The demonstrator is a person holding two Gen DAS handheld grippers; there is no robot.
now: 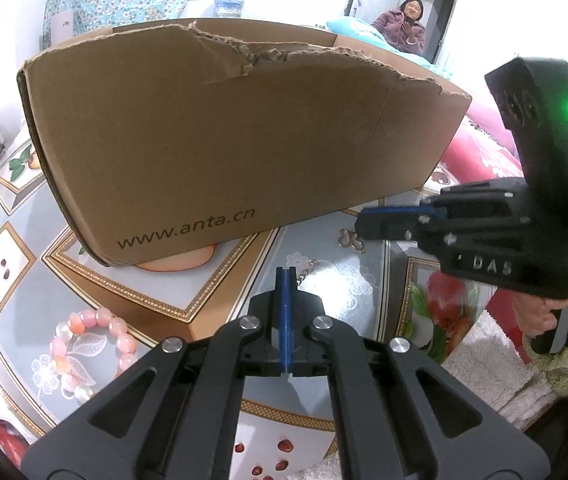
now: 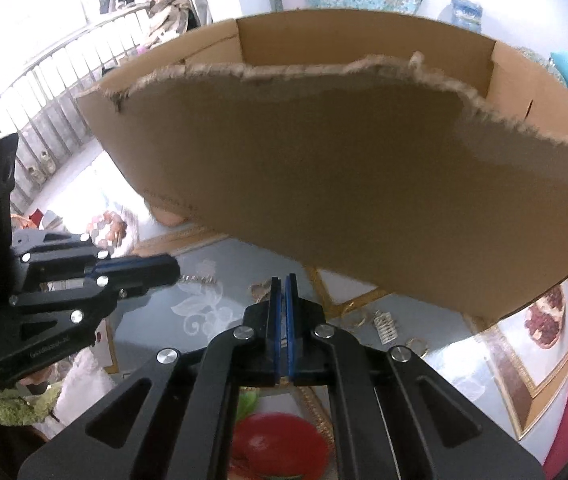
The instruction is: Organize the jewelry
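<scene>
A: A glossy patterned tablecloth (image 1: 211, 304) covers the table, with a torn cardboard box (image 1: 219, 140) standing on it and a person sitting in a doorway far behind.

B: Where is the jewelry?

A: Scattered in front of the box. A pink bead bracelet (image 1: 91, 350) lies to the left in the left wrist view. A gold chain (image 1: 350, 240) lies just beside the tip of the right gripper (image 1: 362, 226). More gold rings (image 2: 358, 318) and a small spring-like piece (image 2: 386, 326) sit close under the box's near wall in the right wrist view.

B: And the fingers?

A: The left gripper (image 1: 286, 274) is clenched, blue pads pressed together with nothing between them. The right one looks closed too, pads nearly meeting. A loop of chain shows just past its tip in its own view, but I cannot tell whether any of it is caught between the pads.

B: What could go wrong?

A: If the right one has pinched only a thin strand or none, lifting may leave the chain on the slick cloth, or it may slip out on the way. The box wall is tall and ragged, so a dangling chain could snag on the torn edge. Dragging low could also scatter the rings.
</scene>
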